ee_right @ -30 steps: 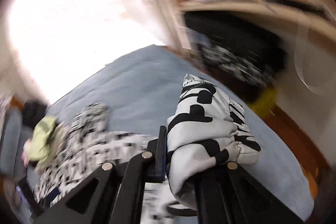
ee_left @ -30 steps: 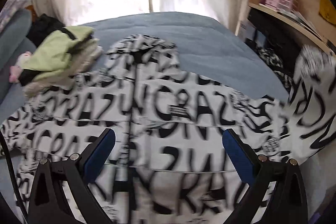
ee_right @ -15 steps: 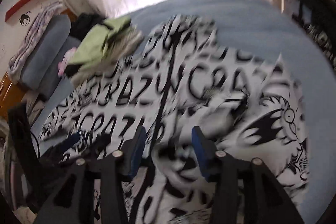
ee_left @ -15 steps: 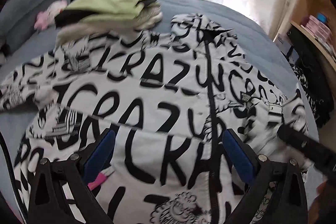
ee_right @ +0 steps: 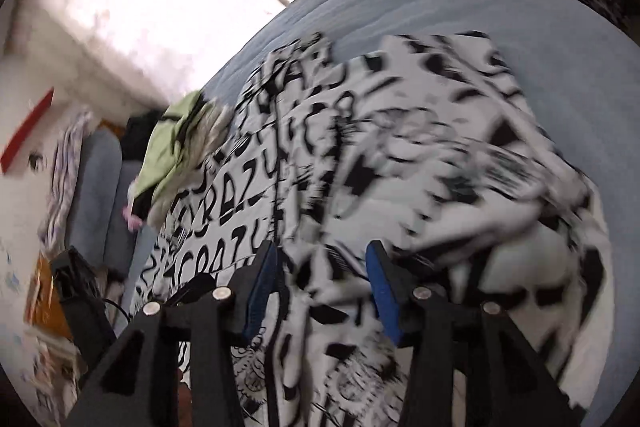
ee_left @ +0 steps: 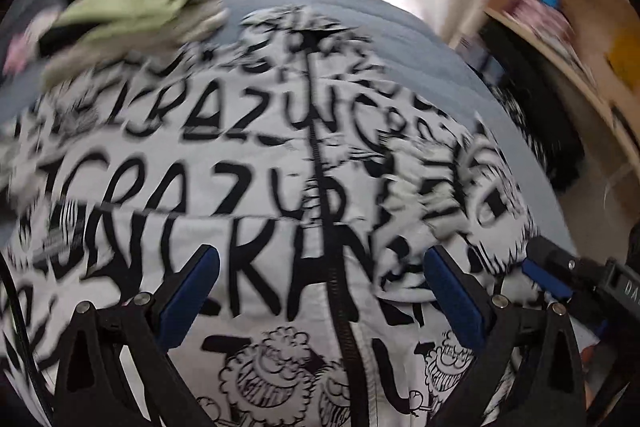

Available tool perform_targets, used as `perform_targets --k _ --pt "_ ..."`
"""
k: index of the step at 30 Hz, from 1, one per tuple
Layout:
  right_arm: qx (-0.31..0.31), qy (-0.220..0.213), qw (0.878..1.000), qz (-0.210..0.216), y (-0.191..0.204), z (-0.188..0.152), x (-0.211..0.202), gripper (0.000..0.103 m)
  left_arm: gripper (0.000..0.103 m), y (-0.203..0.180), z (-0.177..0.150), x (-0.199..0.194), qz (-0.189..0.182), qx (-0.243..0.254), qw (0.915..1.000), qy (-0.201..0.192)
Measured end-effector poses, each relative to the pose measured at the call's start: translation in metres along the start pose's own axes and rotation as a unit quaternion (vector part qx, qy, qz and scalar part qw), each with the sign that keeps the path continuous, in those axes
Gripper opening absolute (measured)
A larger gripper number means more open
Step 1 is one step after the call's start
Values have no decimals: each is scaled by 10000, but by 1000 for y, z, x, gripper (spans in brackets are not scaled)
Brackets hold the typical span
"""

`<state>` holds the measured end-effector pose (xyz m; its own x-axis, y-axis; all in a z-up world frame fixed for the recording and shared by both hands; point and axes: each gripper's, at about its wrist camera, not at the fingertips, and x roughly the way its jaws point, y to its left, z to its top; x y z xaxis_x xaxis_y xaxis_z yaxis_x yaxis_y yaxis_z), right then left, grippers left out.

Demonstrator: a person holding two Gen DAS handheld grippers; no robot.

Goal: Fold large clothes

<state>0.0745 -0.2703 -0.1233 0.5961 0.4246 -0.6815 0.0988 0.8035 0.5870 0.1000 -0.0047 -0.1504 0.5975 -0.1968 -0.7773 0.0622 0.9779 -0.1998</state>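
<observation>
A large white jacket (ee_left: 256, 187) printed with heavy black lettering and cartoon drawings is lying spread face-up across a blue bed (ee_left: 400, 39), its black zipper (ee_left: 320, 187) running down the middle toward the camera. On the jacket's right side a sleeve (ee_right: 460, 163) is lying folded inward over the body — a placement that reads as the first step in narrowing the garment for folding. The right tool (ee_right: 320, 283) is hovering just over that sleeve with its blue-padded jaws parted; printed cloth shows in the gap behind them, but the pads do not appear to be pressing on it, so the tool is released and carrying nothing. The left tool (ee_left: 320, 291) is hovering over the lower middle of the jacket, its jaws standing wide on either side of the zipper and gripping nothing, probably free to smooth the cloth or reach for the other sleeve, which is lying out toward the left edge of the bed. In the left view the right tool's blue tip is poking in from the right edge, beside the folded sleeve. A pile of folded clothes (ee_left: 132, 7) topped with a light green garment is sitting at the far left corner of the jacket, near the collar, likely set aside as finished. Both views are blurred, so fine detail is uncertain.
</observation>
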Motion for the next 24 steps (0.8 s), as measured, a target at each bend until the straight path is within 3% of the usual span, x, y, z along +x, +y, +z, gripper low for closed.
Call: perform_targets --k 4,9,15,19,24 --pt "209 -32 9998 -69 -19 -10 -6 47 101 -35 -2 11 -59 733 9972 147" --pt "250 75 9994 -234 -33 -20 -4 47 101 -65 -5 47 198 1477 9877 483" --pt "320 147 9989 -312 -47 -35 1 47 101 -77 10 81 202 1349 9873 809" --pt "313 133 9990 -296 -52 -40 3 47 101 -77 26 91 157 1187 9901 739" --pt "312 123 9989 -315 -57 -45 6 47 101 -76 38 100 383 1039 9916 672"
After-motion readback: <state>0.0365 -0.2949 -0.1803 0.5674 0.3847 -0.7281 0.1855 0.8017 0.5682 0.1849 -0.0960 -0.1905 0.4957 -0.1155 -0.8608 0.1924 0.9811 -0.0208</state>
